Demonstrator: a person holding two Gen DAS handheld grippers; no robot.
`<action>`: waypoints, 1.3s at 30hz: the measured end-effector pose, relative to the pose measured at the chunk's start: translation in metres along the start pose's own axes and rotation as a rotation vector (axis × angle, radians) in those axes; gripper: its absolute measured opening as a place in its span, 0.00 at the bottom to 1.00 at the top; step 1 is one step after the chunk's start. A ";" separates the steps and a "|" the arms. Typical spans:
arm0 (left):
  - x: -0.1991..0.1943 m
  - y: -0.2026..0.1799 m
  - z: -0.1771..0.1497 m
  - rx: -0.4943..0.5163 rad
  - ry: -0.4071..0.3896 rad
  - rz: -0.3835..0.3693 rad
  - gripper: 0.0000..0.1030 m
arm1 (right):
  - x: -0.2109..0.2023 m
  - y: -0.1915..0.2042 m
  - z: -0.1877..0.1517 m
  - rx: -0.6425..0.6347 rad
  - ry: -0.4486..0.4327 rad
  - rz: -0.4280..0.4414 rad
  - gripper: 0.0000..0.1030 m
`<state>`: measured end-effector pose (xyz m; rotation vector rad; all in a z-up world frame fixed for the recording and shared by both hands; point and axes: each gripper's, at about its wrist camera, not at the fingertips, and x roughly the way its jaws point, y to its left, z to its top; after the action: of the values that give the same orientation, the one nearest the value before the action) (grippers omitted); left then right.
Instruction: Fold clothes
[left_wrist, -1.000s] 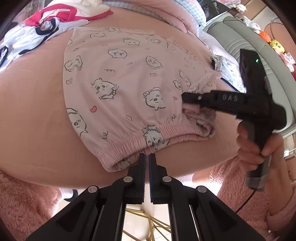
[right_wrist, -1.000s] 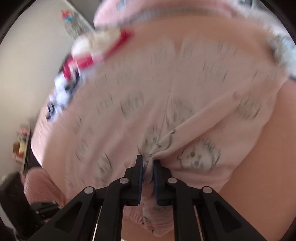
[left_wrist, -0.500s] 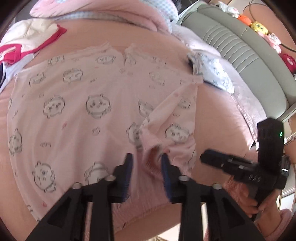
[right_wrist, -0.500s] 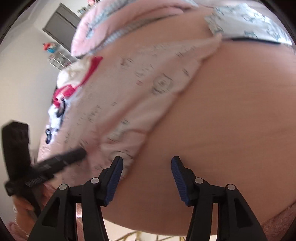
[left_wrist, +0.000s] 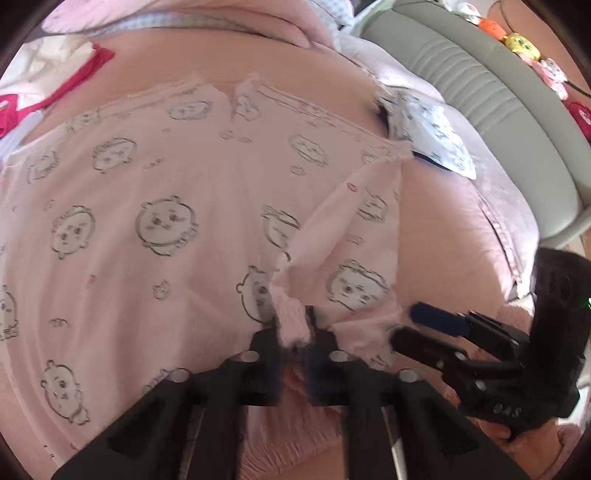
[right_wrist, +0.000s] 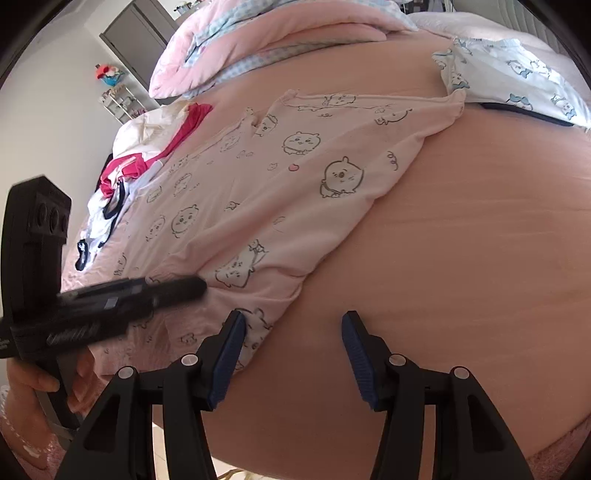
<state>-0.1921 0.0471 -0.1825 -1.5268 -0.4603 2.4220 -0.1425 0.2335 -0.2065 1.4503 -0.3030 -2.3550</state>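
Left wrist view: my left gripper (left_wrist: 293, 332) was clamped on the pink shorts (left_wrist: 177, 229) waistband at 6 o'clock.
Right gripper (right_wrist: 293, 332): jaws stood apart, empty.
Shorts: flat on the bed (right_wrist: 461, 240).

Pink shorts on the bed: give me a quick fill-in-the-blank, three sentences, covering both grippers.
1. The left gripper is shut on the ____ of the pink shorts.
2. The right gripper has its jaws ____, with nothing gripped.
3. The shorts lie on a ____-coloured bed sheet.

Missing words: waistband; open; pink
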 end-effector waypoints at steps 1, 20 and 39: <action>-0.004 0.003 0.000 -0.017 -0.014 -0.017 0.06 | -0.001 0.000 0.000 -0.003 -0.003 -0.007 0.53; -0.105 0.086 -0.108 -0.367 -0.211 0.087 0.06 | 0.042 0.128 0.001 -0.260 0.116 0.111 0.53; -0.097 0.091 -0.130 -0.426 -0.199 0.165 0.08 | 0.043 0.084 -0.015 -0.164 0.112 0.084 0.59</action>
<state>-0.0368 -0.0546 -0.1904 -1.5307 -0.9808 2.7475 -0.1310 0.1398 -0.2181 1.4554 -0.1350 -2.1680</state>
